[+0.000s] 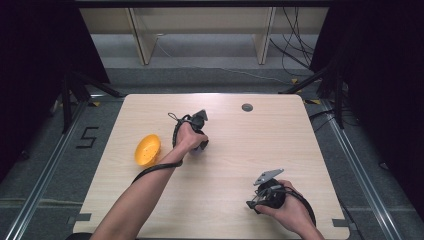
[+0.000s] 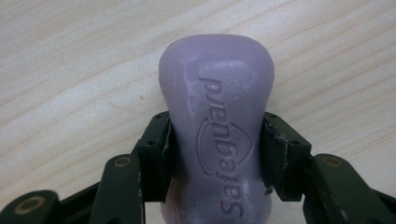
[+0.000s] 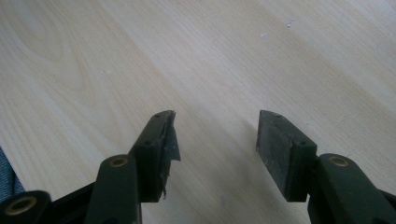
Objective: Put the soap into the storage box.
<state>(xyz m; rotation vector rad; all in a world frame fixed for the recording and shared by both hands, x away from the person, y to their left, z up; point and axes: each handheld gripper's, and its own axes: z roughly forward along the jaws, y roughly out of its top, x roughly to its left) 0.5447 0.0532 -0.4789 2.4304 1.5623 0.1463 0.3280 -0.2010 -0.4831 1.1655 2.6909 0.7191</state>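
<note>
Wood bench [image 1: 220, 165] w/ yellow bowl [image 1: 147, 149] near its left side. Left tongs [image 2: 217, 140], mid bench just right of the bowl, squeeze a purple soap bar [image 2: 217, 121] on both sides. Right tongs [image 3: 215, 140], near front right, are wide open & hold nothing.

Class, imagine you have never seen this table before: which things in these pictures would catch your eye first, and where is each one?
First, the pale purple bar of soap stamped with a brand name, clamped at its narrow waist between the jaws of the left gripper over the light wooden table. Next, the bright orange plastic bowl, tipped on its side near the table's left edge. The right gripper is open over bare wood.
</note>
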